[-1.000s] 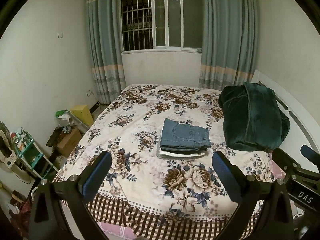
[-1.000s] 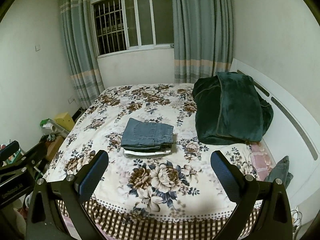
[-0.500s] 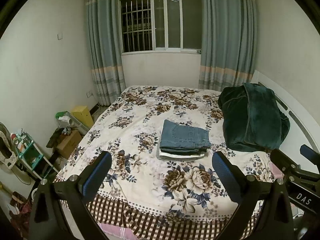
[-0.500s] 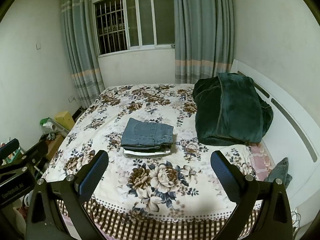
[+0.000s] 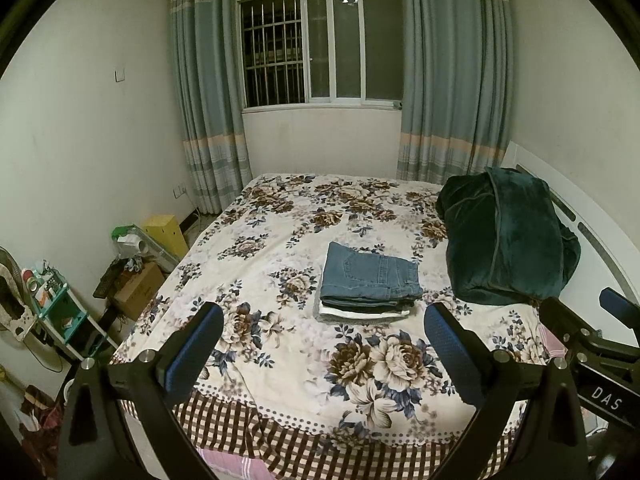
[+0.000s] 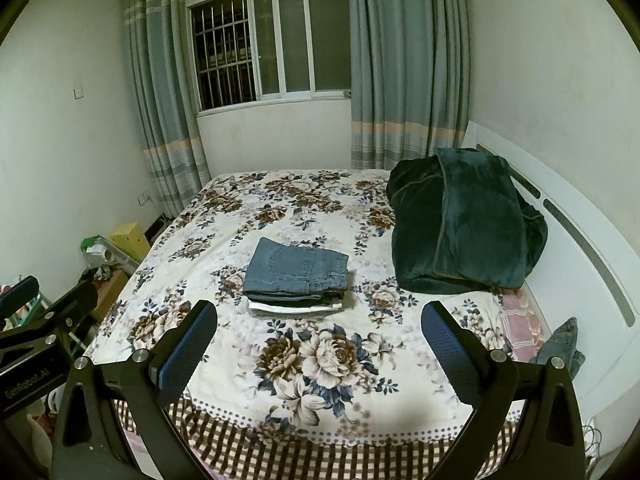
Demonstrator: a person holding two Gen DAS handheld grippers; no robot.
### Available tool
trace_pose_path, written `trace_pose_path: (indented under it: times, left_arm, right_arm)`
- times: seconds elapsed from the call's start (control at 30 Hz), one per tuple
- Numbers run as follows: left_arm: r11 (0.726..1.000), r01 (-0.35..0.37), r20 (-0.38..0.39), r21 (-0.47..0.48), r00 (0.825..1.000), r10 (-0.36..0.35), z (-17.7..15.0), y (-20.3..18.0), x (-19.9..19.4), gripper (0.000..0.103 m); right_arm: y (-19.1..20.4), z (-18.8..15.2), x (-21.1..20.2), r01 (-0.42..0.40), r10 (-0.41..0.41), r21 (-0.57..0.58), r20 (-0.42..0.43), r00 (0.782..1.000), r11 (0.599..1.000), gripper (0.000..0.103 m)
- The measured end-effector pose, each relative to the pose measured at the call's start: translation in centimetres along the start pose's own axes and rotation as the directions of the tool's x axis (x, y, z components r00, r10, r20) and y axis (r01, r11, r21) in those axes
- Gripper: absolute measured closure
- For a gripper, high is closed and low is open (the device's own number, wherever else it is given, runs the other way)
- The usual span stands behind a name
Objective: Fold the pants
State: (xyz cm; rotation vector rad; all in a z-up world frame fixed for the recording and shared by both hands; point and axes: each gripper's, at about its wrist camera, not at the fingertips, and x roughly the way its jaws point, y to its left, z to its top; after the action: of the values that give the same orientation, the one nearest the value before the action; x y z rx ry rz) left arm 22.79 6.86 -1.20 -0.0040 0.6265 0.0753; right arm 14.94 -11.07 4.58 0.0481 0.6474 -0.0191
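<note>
Folded blue jeans (image 5: 370,278) lie on top of a small stack of folded dark and white garments in the middle of the floral bed (image 5: 280,240); the right wrist view shows the same jeans (image 6: 296,272) on the bed (image 6: 240,208). My left gripper (image 5: 320,356) hangs open above the bed's near edge, well short of the stack, with nothing between its fingers. My right gripper (image 6: 318,354) is open too, beside the left one and just as far from the stack. Another piece of blue denim (image 6: 560,346) lies crumpled at the bed's right edge by the headboard.
A dark green blanket (image 5: 508,240) is piled at the right against the white headboard (image 6: 580,240). On the floor left of the bed stand a cardboard box (image 5: 138,290), a yellow box (image 5: 166,234) and a small teal shelf (image 5: 60,316). Curtains and a barred window (image 5: 316,48) fill the far wall.
Both views shift only slightly; the grippers stay open and back from the bed, and the stack has not moved.
</note>
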Motion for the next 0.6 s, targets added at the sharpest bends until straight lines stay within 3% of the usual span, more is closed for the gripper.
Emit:
trace_pose_path:
  times: [0.6]
  left_arm:
    - [1.0,0.0,0.003,0.001,1.0,0.0,0.06,-0.04,0.08,0.0]
  right_arm:
    - [-0.2,0.81,0.26,-0.002,0.002,-0.005,0.007,1.0,1.0,0.0]
